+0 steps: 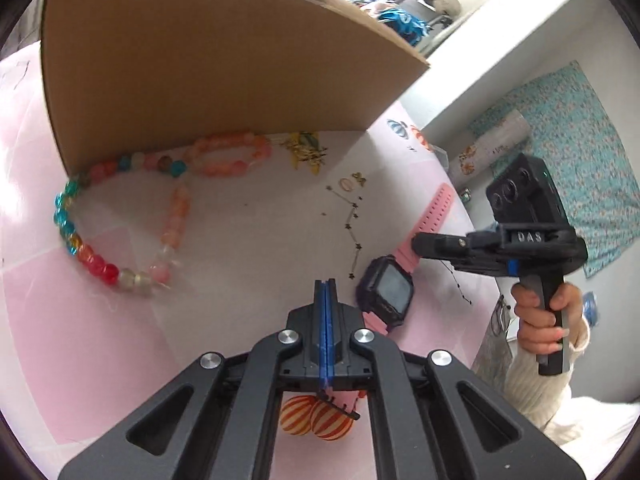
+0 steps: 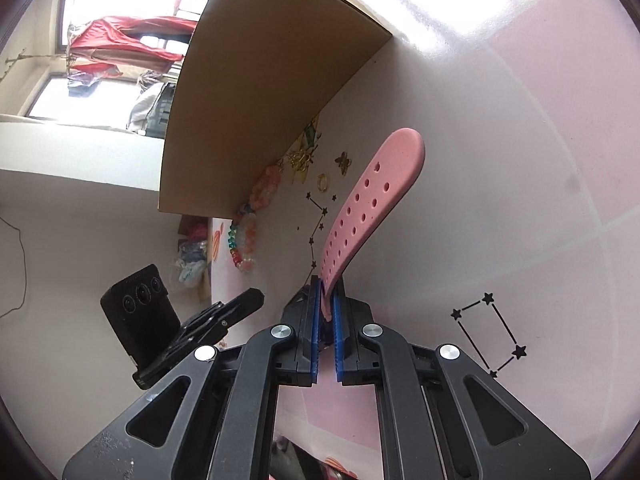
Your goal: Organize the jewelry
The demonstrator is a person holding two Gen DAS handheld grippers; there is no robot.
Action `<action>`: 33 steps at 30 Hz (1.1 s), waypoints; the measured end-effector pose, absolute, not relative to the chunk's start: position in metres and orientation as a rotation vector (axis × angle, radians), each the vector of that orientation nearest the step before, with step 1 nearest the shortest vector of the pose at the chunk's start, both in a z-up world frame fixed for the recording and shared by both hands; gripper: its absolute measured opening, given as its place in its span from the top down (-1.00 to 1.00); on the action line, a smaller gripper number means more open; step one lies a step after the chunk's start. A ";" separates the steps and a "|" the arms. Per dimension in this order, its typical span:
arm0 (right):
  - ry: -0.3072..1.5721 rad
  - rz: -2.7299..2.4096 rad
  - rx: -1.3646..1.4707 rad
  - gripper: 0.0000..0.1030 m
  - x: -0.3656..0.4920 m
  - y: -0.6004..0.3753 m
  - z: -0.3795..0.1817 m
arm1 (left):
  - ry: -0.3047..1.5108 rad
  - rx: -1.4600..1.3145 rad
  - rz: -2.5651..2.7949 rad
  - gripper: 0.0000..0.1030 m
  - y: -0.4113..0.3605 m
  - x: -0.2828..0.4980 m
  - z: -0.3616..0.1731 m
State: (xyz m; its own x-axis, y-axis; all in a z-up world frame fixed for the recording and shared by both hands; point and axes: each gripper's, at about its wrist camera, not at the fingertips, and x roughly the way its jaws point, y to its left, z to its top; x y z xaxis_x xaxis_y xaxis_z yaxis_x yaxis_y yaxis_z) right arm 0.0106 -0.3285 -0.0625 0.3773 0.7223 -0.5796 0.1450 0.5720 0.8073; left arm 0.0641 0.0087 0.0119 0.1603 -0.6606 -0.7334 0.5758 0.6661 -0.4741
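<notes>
Now my right gripper [image 2: 327, 300] is pinching the pink perforated strap of the dark-faced watch [image 1: 387, 294] lying on the table [image 1: 248, 236]; my left gripper [image 1: 327, 286] is closing empty beside it, the cardboard box [image 1: 200, 72] standing well beyond.

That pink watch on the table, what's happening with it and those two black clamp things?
A person is sorting jewelry with two handheld grippers. The right gripper pinches the pink watch by its perforated strap. The left gripper is shut beside the watch's face. Bead bracelets and gold earrings lie by a cardboard box.

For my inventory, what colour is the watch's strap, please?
Pink strap, perforated; clearest in the right wrist view.
</notes>
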 end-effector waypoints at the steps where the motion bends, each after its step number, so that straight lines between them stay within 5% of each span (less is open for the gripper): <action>1: 1.144 0.451 0.916 0.88 0.010 -0.328 -0.060 | 1.073 -0.043 -0.900 0.94 0.005 0.056 0.018; 3: 1.135 0.459 0.900 0.88 0.008 -0.326 -0.057 | 1.017 0.085 -0.913 0.46 -0.002 0.043 0.023; 5: 1.134 0.459 0.892 0.88 0.007 -0.326 -0.055 | 0.984 0.222 -0.913 0.25 -0.014 0.028 0.020; 11: 1.121 0.425 0.857 0.88 0.009 -0.317 -0.056 | 0.934 0.469 -0.856 0.25 -0.037 -0.003 0.000; 14: 1.108 0.404 0.827 0.88 0.008 -0.317 -0.054 | 0.894 0.556 -0.833 0.57 -0.044 -0.015 -0.001; 24: 1.084 0.395 0.775 0.88 0.009 -0.305 -0.050 | 0.661 0.872 -0.587 0.63 -0.054 -0.044 -0.009; 28: 1.091 0.414 0.754 0.88 0.007 -0.302 -0.051 | 0.588 0.839 -0.565 0.63 -0.049 -0.048 0.002; 33: 1.065 0.463 0.725 0.88 0.003 -0.308 -0.042 | 0.731 0.535 -0.671 0.64 -0.031 -0.016 0.029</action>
State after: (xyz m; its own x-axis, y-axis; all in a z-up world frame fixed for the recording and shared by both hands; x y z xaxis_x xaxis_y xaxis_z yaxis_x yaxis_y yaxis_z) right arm 0.0029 -0.3075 -0.0416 0.4247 0.6607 -0.6190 -0.0015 0.6842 0.7293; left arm -0.0156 -0.0307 0.0293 0.5577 -0.3624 -0.7468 0.7135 0.6690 0.2082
